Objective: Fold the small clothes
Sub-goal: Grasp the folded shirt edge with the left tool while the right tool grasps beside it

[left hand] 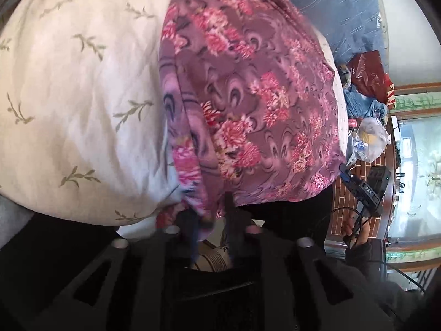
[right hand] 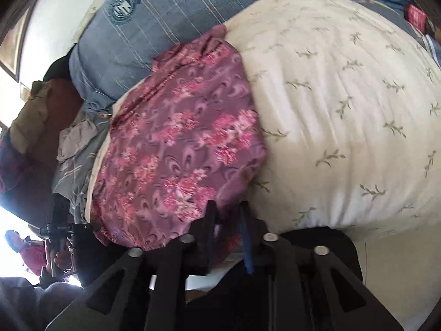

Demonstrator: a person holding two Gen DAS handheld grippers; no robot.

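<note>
Left gripper [left hand: 210, 215] pinches the near hem of the purple floral garment [left hand: 248, 96], which I see spread on the cream leaf-print bedding [left hand: 82, 96]; right gripper [right hand: 228, 215] clamps another bunched corner of that garment [right hand: 176, 143], beside a blue striped pillow [right hand: 154, 27].

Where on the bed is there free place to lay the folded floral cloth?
Free: the cream leaf-print quilt beside the floral garment, toward the right gripper. Crowded: the blue striped bedding behind it, and the far end with plastic bags. The left gripper also grips the garment.
</note>
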